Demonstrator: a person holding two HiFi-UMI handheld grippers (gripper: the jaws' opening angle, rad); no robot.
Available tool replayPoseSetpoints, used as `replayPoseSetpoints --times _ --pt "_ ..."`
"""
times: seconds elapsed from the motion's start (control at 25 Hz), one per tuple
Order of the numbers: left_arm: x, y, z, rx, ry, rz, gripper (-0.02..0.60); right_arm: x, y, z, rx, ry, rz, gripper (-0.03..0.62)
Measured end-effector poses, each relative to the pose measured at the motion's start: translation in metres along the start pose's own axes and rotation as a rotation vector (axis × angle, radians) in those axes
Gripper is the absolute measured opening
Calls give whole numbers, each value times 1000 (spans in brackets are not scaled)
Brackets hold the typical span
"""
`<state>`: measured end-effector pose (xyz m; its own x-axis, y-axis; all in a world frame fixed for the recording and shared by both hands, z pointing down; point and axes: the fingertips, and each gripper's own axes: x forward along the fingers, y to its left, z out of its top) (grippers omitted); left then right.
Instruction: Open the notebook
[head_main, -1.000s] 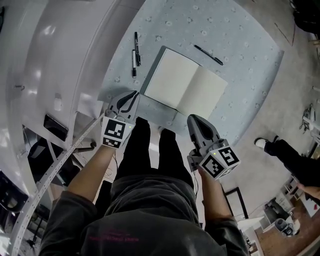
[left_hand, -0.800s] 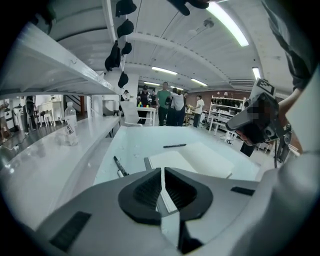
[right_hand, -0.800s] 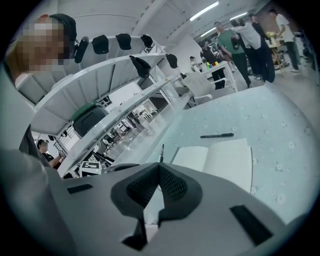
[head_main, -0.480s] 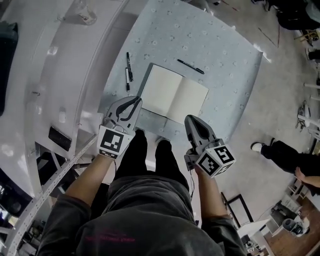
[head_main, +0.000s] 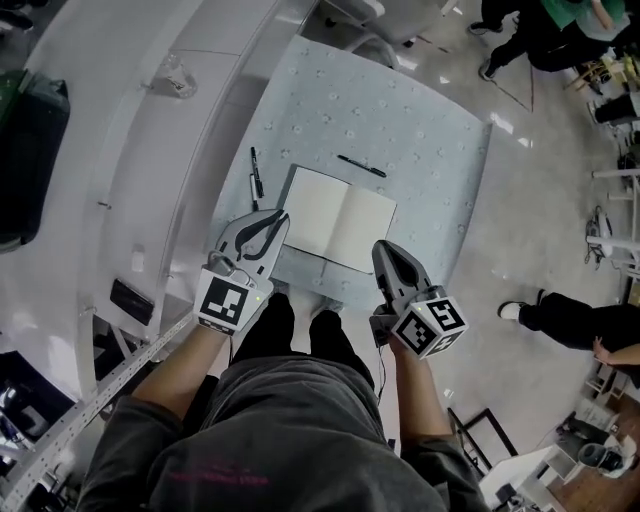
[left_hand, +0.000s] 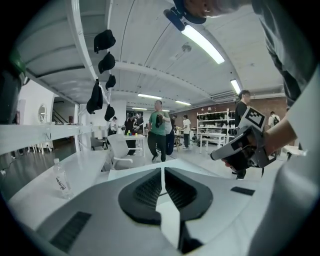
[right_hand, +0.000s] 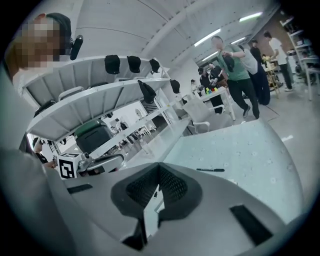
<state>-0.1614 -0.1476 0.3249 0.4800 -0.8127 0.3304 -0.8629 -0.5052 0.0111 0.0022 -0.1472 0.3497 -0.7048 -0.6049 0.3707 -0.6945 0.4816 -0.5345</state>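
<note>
We read no words: the bottle label (left_hand: 61, 184) is blurred; the cube (head_main: 224, 302) on the left gripper (head_main: 282, 215) shows only a square code.

The left gripper (head_main: 278, 220) covers a bit of the notebook's (head_main: 340, 230) near left edge. Just past its tip, the pens (head_main: 255, 175) are too small to tell apart. Far off to the right gripper's (head_main: 386, 252) side, a person (head_main: 570, 325) is cut off by the picture's edge. In the right gripper view, only a thin white strip shows below its tips, and I cannot tell what it is.
</note>
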Motion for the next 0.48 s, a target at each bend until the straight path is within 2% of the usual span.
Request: replayPoseSetpoints --times 0.48 --pt "-17 -8 76 75 -108 -25 13 -23 18 47 -53 -87 -12 2"
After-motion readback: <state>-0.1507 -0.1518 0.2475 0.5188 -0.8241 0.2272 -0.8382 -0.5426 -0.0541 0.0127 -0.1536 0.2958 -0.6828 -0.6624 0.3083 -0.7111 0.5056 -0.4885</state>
